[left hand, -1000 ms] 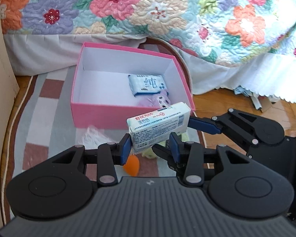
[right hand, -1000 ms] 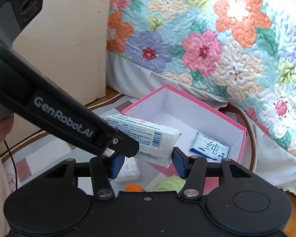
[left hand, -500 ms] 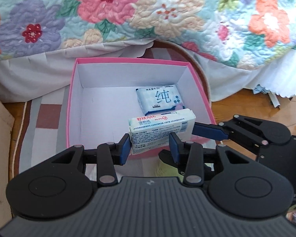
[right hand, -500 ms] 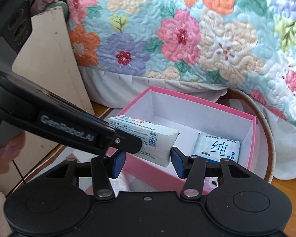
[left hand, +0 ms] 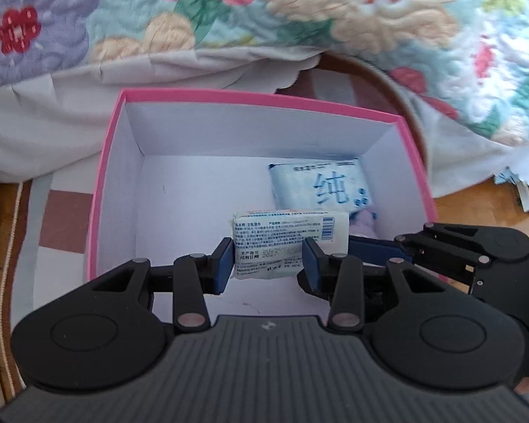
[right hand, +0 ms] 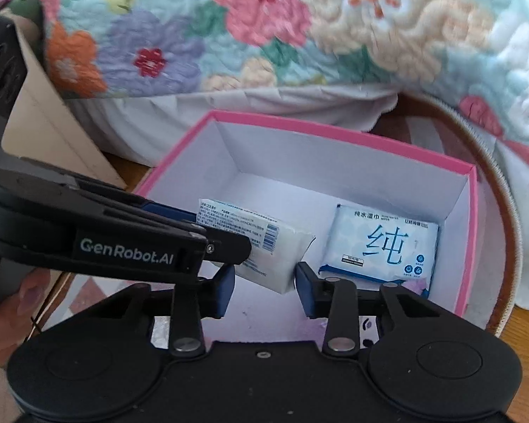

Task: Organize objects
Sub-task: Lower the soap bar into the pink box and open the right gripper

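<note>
The left tool (left hand: 268, 267) is clamped on a small white plastic-wrapped tissue pack with blue print and a barcode (left hand: 289, 243), its blue pads pressing the pack's two sides. The pack sits at centre frame in the left wrist view, held inside the open top of a pink rectangular cardboard box with a white interior (left hand: 102, 190); whether it touches the box floor cannot be told. In the right wrist view the same pack (right hand: 264, 243) appears left of centre, tilted, with the left tool's black arm reaching in from the left edge. The right tool (right hand: 264, 287) has its jaws spread, just short of the pack's lower corner and gripping nothing. A flat pale-blue wet-wipe packet printed with a large blue character (right hand: 381, 243) lies on the box floor in the right part of the frame, against the far right corner. A floral quilted bedspread (right hand: 264, 28) fills the upper frame.
</note>
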The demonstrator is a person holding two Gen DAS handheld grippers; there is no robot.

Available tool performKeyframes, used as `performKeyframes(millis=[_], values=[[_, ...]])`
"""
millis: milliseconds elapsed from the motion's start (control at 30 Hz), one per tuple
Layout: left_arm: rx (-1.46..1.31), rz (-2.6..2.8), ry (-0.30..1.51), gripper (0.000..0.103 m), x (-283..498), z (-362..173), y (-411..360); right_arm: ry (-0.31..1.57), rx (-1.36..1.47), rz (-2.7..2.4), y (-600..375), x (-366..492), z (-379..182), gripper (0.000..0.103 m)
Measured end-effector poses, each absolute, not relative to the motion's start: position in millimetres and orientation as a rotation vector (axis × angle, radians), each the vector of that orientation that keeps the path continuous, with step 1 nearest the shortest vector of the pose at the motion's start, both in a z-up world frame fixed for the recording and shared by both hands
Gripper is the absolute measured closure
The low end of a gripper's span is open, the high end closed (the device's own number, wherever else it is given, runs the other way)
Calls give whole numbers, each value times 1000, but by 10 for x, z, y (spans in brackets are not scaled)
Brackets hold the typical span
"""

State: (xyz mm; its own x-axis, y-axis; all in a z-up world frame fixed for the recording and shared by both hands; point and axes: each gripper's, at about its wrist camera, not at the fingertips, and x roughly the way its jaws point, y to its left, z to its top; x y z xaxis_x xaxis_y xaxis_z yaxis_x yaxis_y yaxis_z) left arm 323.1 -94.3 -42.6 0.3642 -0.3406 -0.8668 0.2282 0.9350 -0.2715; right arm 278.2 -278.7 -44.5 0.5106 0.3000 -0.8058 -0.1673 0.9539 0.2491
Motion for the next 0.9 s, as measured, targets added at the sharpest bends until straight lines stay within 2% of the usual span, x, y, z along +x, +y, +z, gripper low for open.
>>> performKeyframes(millis=[67,367,900], values=[[-142,-341,1141,64,3313,-524,-923,1028,173,274,-2813,2892,-530,64],[-211,-326,1154,64,3468,-817,-894,1111,205,232,-2858,3218,-831,64],[-226,-275,1128,69,3580,-1038,-830,1144,225,194,-2832,3420,-1034,73]])
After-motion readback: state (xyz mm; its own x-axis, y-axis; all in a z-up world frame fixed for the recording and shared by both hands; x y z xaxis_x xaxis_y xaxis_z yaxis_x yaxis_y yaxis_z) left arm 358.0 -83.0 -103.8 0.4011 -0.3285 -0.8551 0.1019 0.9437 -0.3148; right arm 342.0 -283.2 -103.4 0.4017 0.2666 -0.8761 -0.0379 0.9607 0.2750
